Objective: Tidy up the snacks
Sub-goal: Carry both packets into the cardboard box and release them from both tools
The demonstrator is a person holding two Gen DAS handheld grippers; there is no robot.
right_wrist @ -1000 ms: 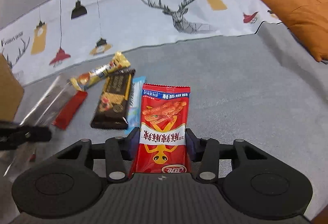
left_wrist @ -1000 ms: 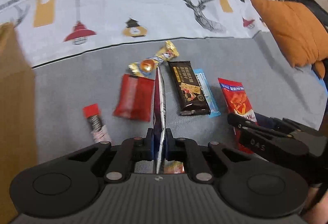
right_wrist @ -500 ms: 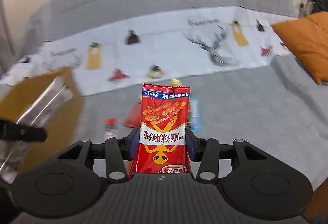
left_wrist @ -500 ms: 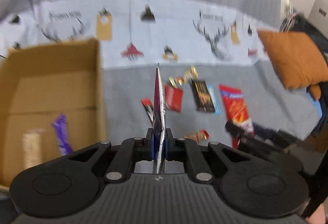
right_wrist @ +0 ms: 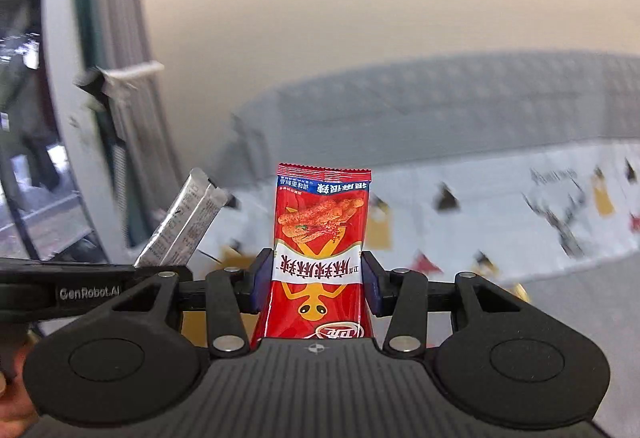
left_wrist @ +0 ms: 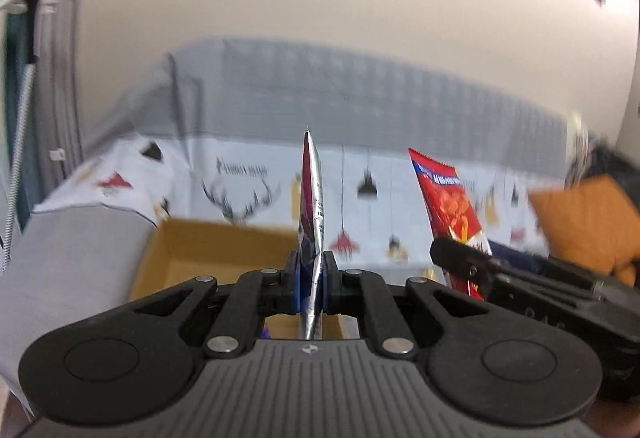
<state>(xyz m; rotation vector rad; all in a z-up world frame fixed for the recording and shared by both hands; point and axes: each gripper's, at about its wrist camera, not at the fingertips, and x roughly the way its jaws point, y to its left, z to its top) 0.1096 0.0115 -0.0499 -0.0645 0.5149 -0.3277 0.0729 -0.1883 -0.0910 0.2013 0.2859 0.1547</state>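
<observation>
Snacks ride higher than a second ago: both my hands have swung up off the grey seat, and the loose wrappers that lay there earlier are out of view. On the left, my left gripper (left_wrist: pixel 311 280) has its fingers (left_wrist: pixel 294 284) pressed together on the silver sachet (left_wrist: pixel 313 213), which stands edge-on and upright between them, just as before. Below and behind it the cardboard box (left_wrist: pixel 200 250), only a brown edge at the left a second ago, now sits open beneath the sachet, on the couch (left_wrist: pixel 64 262).

Further right, my right gripper (right_wrist: pixel 316 284) is clamped on the red snack packet (right_wrist: pixel 320 238); its fingers (right_wrist: pixel 256 286) squeeze the packet's two sides and it stands upright, lettering upside down. From the left wrist this packet (left_wrist: pixel 448 197) leans just right of the sachet, apart from it. From the right wrist the sachet (right_wrist: pixel 184 226) pokes up at the left, tilted.

Behind both hangs the printed throw (left_wrist: pixel 240 177) with deer and lamps over the grey backrest (left_wrist: pixel 360 93); an orange cushion (left_wrist: pixel 588 222) lies at far right. Much of the background is blurred.
</observation>
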